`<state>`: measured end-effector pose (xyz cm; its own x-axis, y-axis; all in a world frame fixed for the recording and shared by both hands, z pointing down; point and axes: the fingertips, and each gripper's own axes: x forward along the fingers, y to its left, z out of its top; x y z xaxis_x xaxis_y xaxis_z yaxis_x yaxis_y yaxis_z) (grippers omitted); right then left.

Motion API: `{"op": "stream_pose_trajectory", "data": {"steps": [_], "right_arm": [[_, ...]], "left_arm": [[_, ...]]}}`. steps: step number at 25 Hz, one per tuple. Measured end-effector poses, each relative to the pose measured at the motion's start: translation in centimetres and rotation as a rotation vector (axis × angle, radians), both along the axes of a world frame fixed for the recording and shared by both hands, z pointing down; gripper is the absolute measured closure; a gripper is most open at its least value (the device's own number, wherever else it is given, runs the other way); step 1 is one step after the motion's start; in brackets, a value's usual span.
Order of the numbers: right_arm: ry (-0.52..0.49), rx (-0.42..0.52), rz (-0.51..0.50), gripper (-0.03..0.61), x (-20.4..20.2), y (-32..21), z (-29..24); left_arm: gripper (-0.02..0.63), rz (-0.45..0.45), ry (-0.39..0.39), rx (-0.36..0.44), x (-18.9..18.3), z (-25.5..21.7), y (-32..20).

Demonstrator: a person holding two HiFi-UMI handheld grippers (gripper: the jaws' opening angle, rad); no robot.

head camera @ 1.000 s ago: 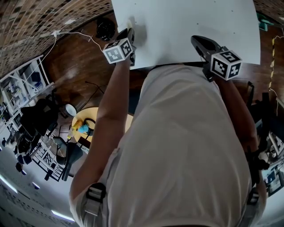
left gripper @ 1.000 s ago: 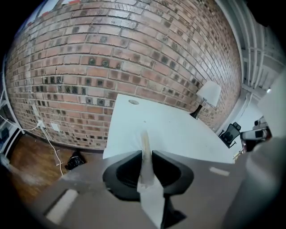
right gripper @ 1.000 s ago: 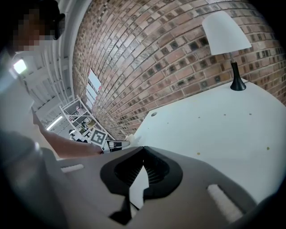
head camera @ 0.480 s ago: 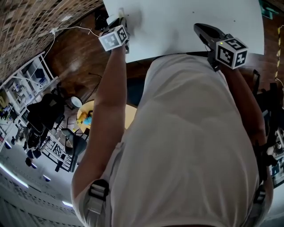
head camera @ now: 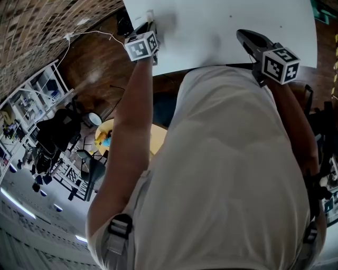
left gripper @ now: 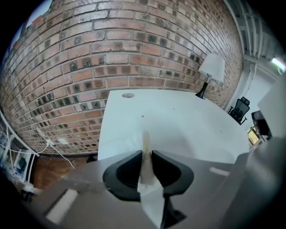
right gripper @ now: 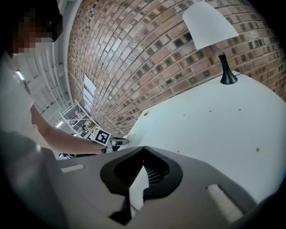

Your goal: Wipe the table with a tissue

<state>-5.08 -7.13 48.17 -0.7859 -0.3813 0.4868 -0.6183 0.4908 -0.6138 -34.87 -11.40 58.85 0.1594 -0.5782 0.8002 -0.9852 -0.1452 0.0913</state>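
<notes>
The tissue [left gripper: 144,145] sits at the left edge of the tabletop [left gripper: 187,120], close to the near left corner. Your left gripper [left gripper: 146,154] pinches it: both jaws are pressed onto a thin upright fold of the tissue, and the loose part spreads forward onto the white surface just beyond the jaw tips. In the head view, the tissue [head camera: 149,16] shows as a pale crumple ahead of the left gripper [head camera: 149,27], which points down at the tabletop [head camera: 211,31] from over its left edge.

Your right gripper [right gripper: 143,150] has its jaws pressed together at the tips, with nothing pinched between them. In the head view, the right gripper [head camera: 244,37] is over the near edge of the tabletop, toward the right side and well apart from the tissue. Contact with the surface cannot be confirmed.

A few small specks [right gripper: 258,150] lie scattered on the tabletop. A lamp [left gripper: 211,71] with a white shade stands at the far right corner. A round grommet [left gripper: 128,95] sits near the far edge. A brick wall [left gripper: 125,44] rises behind the far edge.
</notes>
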Motion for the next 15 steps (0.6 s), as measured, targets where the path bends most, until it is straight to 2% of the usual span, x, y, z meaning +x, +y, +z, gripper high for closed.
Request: {"op": "stream_pose_trajectory", "data": {"steps": [6, 11, 15], "right_arm": [[-0.016, 0.003, 0.002, 0.572, -0.3, -0.5, -0.2], [-0.018, 0.001, 0.002, 0.572, -0.2, -0.4, 0.0], [-0.017, -0.002, 0.000, 0.572, -0.4, -0.3, 0.1]], "left_arm": [[0.541, 0.034, -0.015, -0.007, 1.8, 0.6, 0.1], [0.541, 0.057, 0.058, -0.007, 5.0, 1.2, 0.9], [0.541, 0.132, 0.071, -0.019, 7.3, 0.8, 1.7]]}}
